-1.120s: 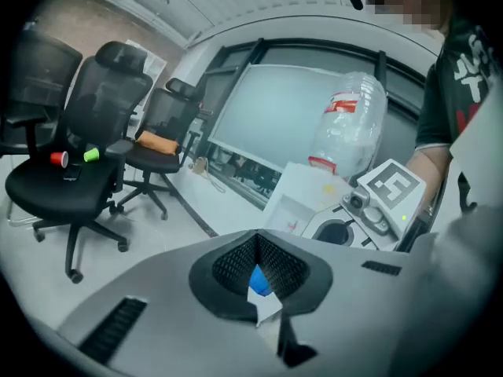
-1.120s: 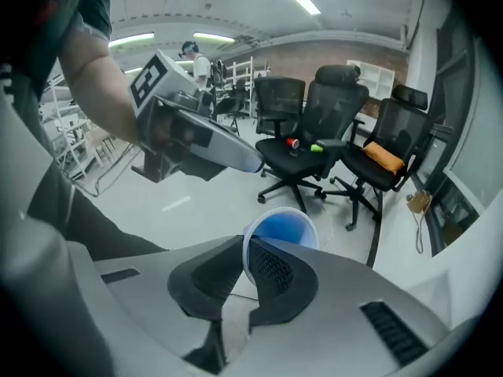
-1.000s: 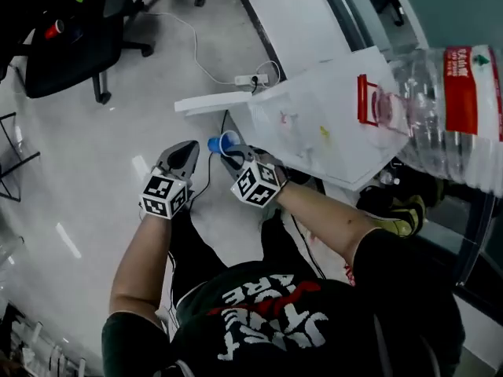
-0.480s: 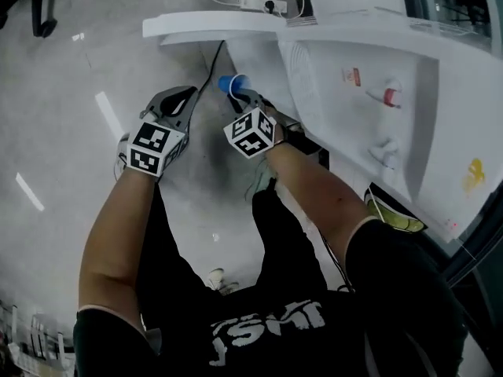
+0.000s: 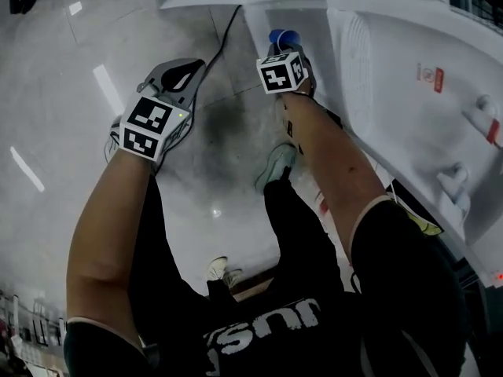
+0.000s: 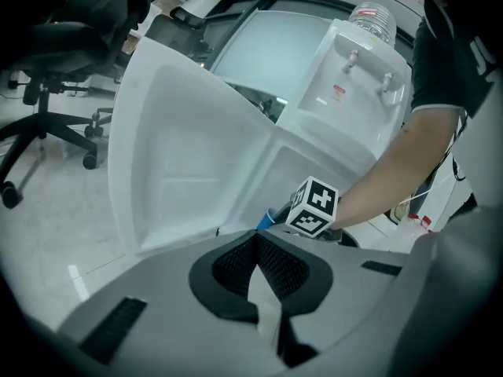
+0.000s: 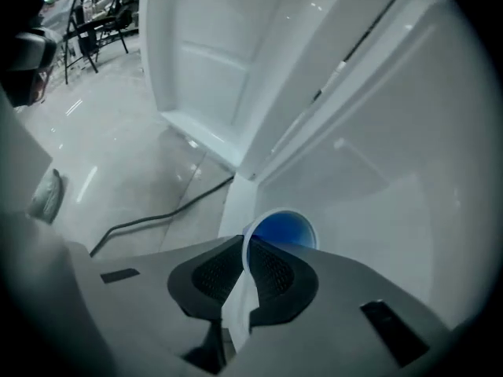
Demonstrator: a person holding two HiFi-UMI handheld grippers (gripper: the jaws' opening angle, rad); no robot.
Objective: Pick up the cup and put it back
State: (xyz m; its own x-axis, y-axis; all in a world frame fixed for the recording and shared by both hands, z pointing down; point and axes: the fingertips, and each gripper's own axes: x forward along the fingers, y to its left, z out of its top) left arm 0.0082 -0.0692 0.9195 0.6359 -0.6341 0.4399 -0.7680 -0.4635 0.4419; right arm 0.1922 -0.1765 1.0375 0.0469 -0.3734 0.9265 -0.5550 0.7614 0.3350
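Observation:
A small blue cup (image 5: 283, 36) hangs at the mouth of the white water dispenser's lower cabinet (image 5: 314, 22). My right gripper (image 5: 281, 49) is shut on its rim. In the right gripper view the cup (image 7: 281, 232) shows its blue inside, its rim pinched between the pads of the right gripper (image 7: 247, 254), with the cabinet's white floor (image 7: 377, 179) beyond. My left gripper (image 5: 189, 67) hovers over the floor to the left, shut and empty. In its own view the left gripper (image 6: 255, 246) has its tips touching, and the cup (image 6: 266, 218) peeks out beside the right marker cube (image 6: 314, 207).
The cabinet door (image 6: 189, 148) stands swung open to the left. A black cable (image 5: 228, 34) runs over the grey floor under it. The dispenser's taps (image 5: 479, 116) and bottle (image 6: 376, 22) sit above. An office chair (image 6: 55, 61) stands far left. The person's shoe (image 5: 277, 163) is below the right arm.
Both grippers have come down toward the floor as the person crouched. The right one carried the blue cup up to the open lower cabinet and tipped more downward.

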